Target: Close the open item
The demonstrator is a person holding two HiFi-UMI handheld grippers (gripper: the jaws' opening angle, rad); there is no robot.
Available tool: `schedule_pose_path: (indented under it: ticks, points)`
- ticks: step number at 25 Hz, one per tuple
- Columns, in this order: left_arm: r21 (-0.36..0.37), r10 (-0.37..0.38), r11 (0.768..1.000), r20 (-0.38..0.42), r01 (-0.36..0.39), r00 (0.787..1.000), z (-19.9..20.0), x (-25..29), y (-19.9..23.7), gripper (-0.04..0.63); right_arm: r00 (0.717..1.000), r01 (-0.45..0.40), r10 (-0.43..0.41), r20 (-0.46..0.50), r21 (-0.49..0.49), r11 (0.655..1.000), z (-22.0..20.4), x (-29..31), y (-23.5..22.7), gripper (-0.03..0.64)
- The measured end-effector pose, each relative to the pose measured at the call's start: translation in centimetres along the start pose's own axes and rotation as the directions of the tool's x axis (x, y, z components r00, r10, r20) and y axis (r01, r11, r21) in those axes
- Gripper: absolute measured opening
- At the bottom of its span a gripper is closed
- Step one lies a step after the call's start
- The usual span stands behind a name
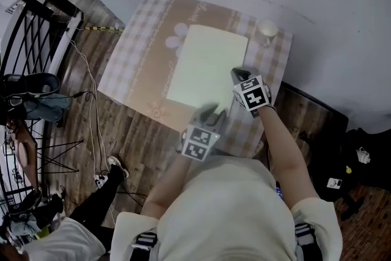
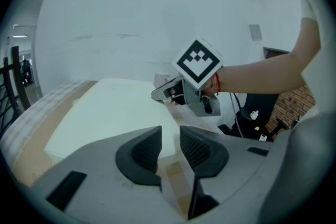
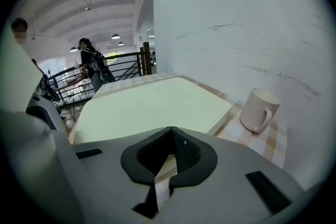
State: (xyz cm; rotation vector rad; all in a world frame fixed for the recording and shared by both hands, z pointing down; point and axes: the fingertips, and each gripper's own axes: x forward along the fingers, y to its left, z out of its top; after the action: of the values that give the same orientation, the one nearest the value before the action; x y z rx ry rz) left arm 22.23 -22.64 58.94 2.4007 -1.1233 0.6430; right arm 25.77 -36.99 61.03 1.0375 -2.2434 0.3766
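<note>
Head view first: flat pale-green rectangular slab lies square in the middle of the beige checked tablecloth. It looks folded down flat already, no lid or cover sticking up. The left gripper sits at its near edge and the right gripper at its right edge. A white ceramic mug stands off the far right corner, apart from the slab.

Left gripper view: jaws spread, nothing between them, only the slab's near corner and some cloth showing past the gap. The right gripper hangs over the slab's right side; can't tell if it touches.

Right gripper view: jaws pressed together at the tips, pinching nothing. The slab stretches ahead and the mug is to the right, handle facing the camera.

Looks like the closing is about done, so the job now is probably a clean exit. She should keep the left jaws wide, lift straight off so the top isn't dragged back up, and keep the right one away from the mug.

Mug contents: can't tell from any angle
</note>
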Motion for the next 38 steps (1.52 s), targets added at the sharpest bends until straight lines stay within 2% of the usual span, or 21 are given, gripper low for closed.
schedule_pose_path:
  ticks: [5,11,15,24,28,38]
  points:
    - [-0.046,0.046,0.998,0.037,-0.044,0.998,0.4,-1.8,1.7,0.087,0.999,-0.007,0.004,0.045,0.056,0.998,0.2,-0.2,-0.3,0.000]
    - [-0.053,0.051,0.997,0.070,-0.048,0.996,0.8,-3.7,2.7,0.081,0.998,0.055,-0.055,-0.005,-0.018,0.998,-0.5,-1.7,0.8,0.000]
    - [-0.046,0.041,0.998,0.098,-0.037,0.994,1.1,-5.5,2.9,0.078,0.996,0.082,-0.082,0.022,-0.013,0.997,-0.7,-3.6,2.6,0.000]
    - [-0.040,0.027,0.999,0.115,-0.023,0.993,-1.1,-10.5,4.4,0.047,0.983,0.126,-0.132,0.125,0.060,0.990,-0.3,-8.6,9.3,0.000]
    - [-0.019,0.033,0.999,0.139,-0.031,0.990,-1.6,-12.9,5.7,0.037,0.969,0.147,-0.164,0.186,0.099,0.984,0.4,-10.6,12.6,0.000]
    - [-0.028,0.012,1.000,0.171,-0.007,0.985,-4.0,-19.7,6.9,0.018,0.928,0.183,-0.235,0.288,0.194,0.964,1.2,-16.0,21.0,0.000]
